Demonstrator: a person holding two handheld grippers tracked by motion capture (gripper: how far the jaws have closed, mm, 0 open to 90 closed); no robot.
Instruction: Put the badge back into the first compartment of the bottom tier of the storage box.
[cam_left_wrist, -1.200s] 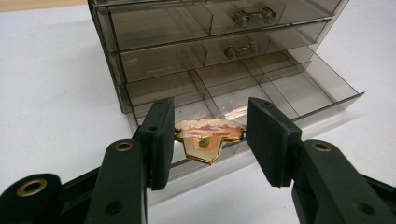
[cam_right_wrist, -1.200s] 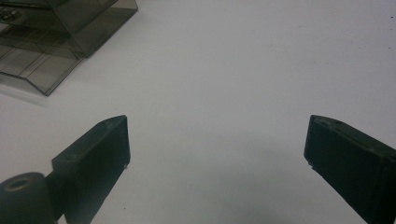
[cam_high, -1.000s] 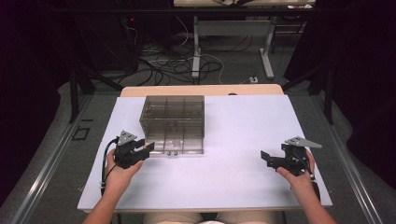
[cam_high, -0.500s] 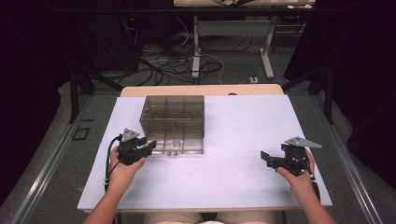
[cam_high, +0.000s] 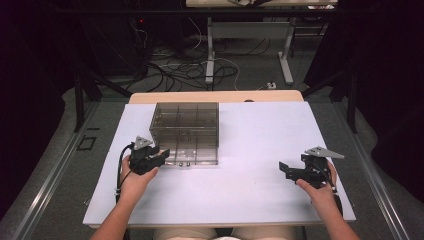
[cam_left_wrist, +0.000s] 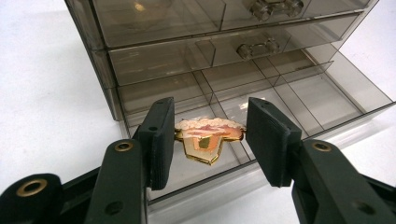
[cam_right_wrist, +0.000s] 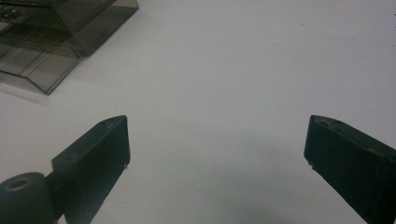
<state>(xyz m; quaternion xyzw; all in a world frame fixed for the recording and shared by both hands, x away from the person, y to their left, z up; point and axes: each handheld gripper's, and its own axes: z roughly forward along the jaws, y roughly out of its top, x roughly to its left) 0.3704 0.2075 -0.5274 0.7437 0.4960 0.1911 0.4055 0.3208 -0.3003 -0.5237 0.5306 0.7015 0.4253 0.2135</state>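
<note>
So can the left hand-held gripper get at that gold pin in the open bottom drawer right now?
Probably yes: the left hand-held gripper is open with the gold pin between its jaws, and nothing blocks the open drawer.

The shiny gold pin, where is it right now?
In the left gripper view, the pin sits between the left gripper's open jaws, over a compartment of the bottom drawer, which is pulled out.

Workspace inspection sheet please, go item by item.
Surface: white table top, bare around the work.
Job's things: smoky clear plastic drawer cabinet, bottom drawer pulled out; gold-edged pink enamel pin between the left fingers, over that drawer.
Clutter: nothing seen.
Grippers: left gripper at the drawer, whether it grips the pin unclear; right gripper open over bare table.
Cables: tangle on floor behind.
Surroundings: dark room, table legs.
</note>
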